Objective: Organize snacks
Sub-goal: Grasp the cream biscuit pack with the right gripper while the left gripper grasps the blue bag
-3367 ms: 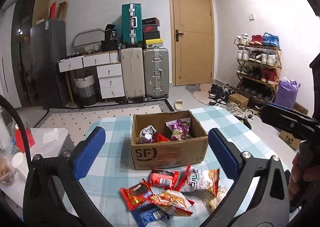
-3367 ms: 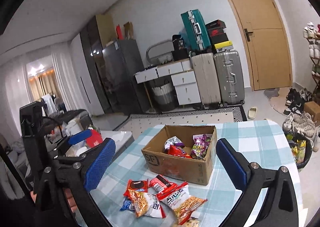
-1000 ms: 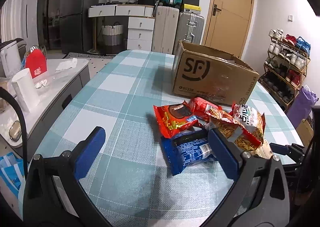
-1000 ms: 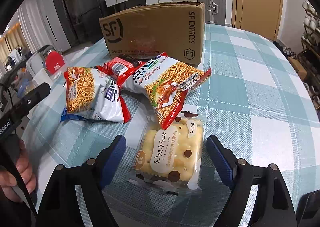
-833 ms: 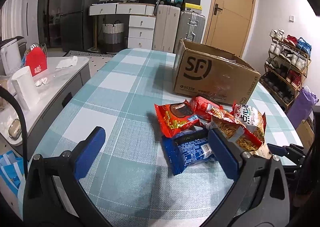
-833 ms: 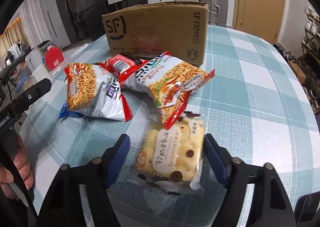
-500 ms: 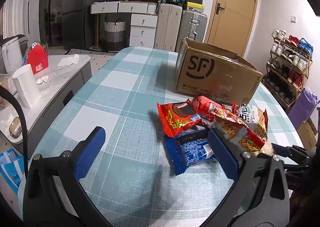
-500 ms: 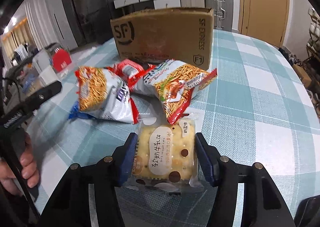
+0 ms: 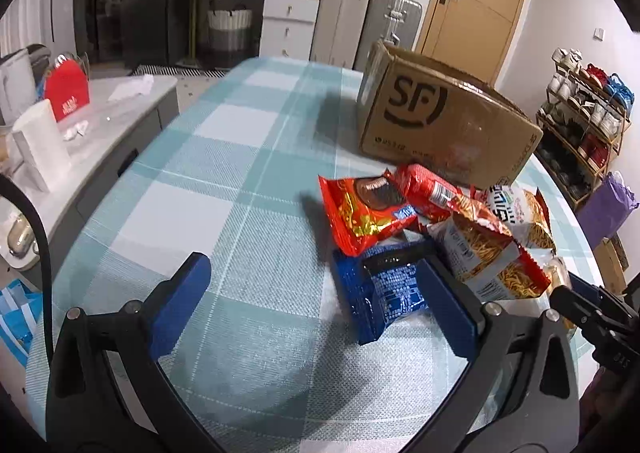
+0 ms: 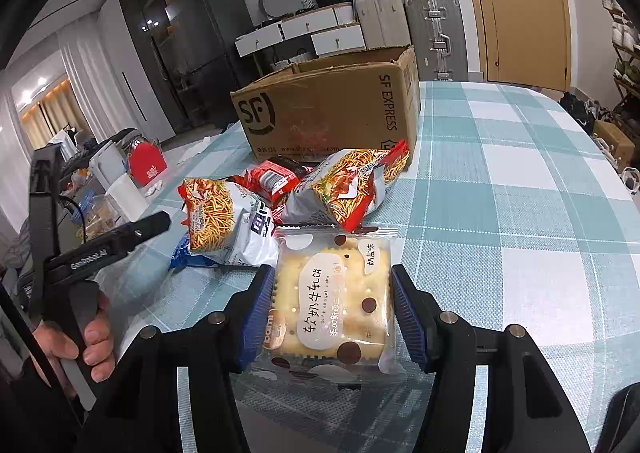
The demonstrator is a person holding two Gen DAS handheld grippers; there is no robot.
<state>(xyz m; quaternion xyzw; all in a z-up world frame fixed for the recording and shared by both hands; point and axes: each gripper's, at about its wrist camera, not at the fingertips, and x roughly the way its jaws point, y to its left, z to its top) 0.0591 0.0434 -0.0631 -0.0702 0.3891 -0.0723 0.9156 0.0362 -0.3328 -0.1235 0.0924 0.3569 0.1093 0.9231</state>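
Clear-wrapped cracker pack (image 10: 332, 301) is gripped by right tool (image 10: 332, 305), in front of cardboard box (image 10: 328, 113). Left tool (image 9: 316, 293) is held open over counter (image 9: 208, 189), w/ nothing gripped.

Your cracker packet (image 10: 332, 305), clear wrap with brown dots, sits clamped flat between blue pads. Noodle bags (image 10: 224, 221), red packets (image 9: 360, 213) and a blue packet (image 9: 384, 293) lie heaped before the open cardboard box (image 10: 328, 113).

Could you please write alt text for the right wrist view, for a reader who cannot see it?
The right gripper is shut on a clear-wrapped cracker packet above a teal checked tablecloth. Beyond it, noodle snack bags lie against an open cardboard box; a hand holds the left gripper's handle at the left edge.
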